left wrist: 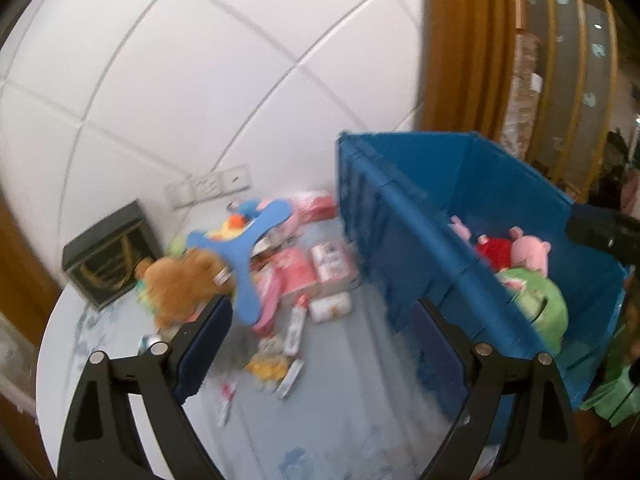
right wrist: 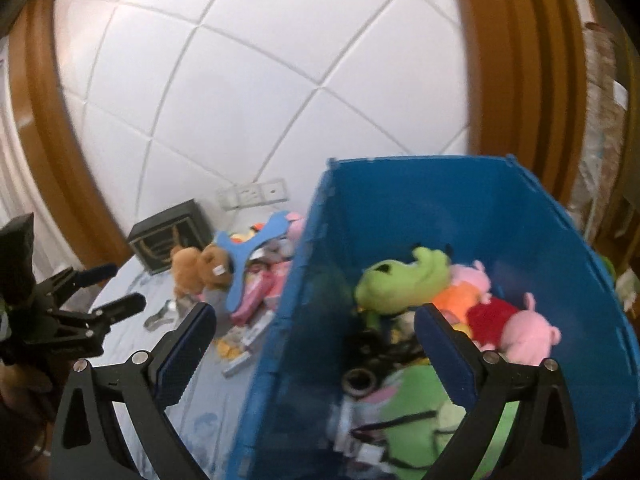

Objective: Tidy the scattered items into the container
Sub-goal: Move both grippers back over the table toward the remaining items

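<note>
White tiled wall behind the bench (left wrist: 360,420); both my left gripper (left wrist: 324,344) and right gripper (right wrist: 316,332) are released, empty. Blurred view risks knocking the blue crate (left wrist: 404,216) or misgrabbing the brown plush (left wrist: 184,280).

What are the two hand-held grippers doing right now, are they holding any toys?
Left hand-held gripper: open, holding nothing, over the table beside the blue bin.
Right hand-held gripper: open, holding nothing, at the blue bin's near wall.

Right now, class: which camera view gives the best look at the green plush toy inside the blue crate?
The right wrist view: the green plush toy lies in plain sight inside the blue crate. The left wrist view catches it only partly, behind the crate's near wall.
</note>
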`<state>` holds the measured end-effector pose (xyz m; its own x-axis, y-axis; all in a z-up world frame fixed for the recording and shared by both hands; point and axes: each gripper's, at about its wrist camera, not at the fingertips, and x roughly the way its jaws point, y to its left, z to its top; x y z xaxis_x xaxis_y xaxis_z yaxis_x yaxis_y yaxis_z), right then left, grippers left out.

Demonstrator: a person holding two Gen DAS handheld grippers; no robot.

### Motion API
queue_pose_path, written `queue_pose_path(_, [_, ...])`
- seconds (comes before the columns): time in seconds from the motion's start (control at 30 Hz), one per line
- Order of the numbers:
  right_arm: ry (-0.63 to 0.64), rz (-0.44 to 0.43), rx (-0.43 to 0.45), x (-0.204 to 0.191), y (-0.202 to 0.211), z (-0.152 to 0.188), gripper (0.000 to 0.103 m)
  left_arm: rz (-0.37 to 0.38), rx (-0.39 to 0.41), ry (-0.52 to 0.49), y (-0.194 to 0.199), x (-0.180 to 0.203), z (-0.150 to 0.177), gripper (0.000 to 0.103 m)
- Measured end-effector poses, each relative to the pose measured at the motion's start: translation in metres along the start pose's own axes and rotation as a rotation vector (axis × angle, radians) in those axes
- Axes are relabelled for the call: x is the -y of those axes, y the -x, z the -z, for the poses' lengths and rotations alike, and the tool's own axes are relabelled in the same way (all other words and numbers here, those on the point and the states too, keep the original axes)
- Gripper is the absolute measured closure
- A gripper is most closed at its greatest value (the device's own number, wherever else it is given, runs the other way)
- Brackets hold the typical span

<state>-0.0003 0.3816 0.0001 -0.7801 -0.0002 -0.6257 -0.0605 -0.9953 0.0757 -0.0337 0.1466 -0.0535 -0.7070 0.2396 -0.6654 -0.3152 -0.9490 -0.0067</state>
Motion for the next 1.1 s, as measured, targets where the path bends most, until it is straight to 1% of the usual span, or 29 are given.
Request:
queue_pose_path(0.13, [0.03,-0.033,-0.015,-0.033,-0.012,0.002,0.002,-0.052,-0.046,0.055,0.003,-0.041,0.032,0.011])
queue_pose_path(0.27, [0.059,-0.057,-0.035,-0.064,-0.023,0.007,0.002,-0.079,-0.09,0.089,0.002,-0.073,0.061,0.011])
queue_pose_path(0.4, [0.079,-0.071,-0.063,-0.093,-0.038,0.014,0.002,-0.08,-0.139,0.102,-0.006,-0.099,0.089,0.011])
queue_pose_path(0.57, [0.107,-0.084,-0.112,-0.128,-0.062,0.025,0.002,-0.058,-0.178,0.088,-0.023,-0.114,0.112,0.011])
queue_pose_path(0.67, [0.12,-0.082,-0.143,-0.144,-0.081,0.033,0.002,-0.03,-0.21,0.078,-0.045,-0.124,0.128,0.013])
queue_pose_path(0.77, [0.127,-0.078,-0.183,-0.159,-0.107,0.047,0.002,-0.013,-0.23,0.066,-0.067,-0.13,0.141,0.019])
queue_pose_path(0.83, [0.117,-0.081,-0.217,-0.165,-0.13,0.06,0.002,-0.011,-0.252,0.051,-0.089,-0.136,0.153,0.025])
queue_pose_path(0.93, [0.106,-0.059,-0.284,-0.17,-0.166,0.082,0.003,0.008,-0.286,0.054,-0.122,-0.145,0.172,0.033])
queue_pose_path(1.0, [0.103,-0.038,-0.326,-0.171,-0.19,0.098,0.003,0.014,-0.311,0.049,-0.146,-0.151,0.185,0.034])
queue_pose_path(1.03, [0.1,-0.03,-0.348,-0.172,-0.201,0.106,0.003,0.017,-0.325,0.052,-0.157,-0.154,0.191,0.037])
queue_pose_path(1.1, [0.089,-0.015,-0.382,-0.171,-0.217,0.119,0.004,0.023,-0.344,0.049,-0.177,-0.159,0.201,0.041])
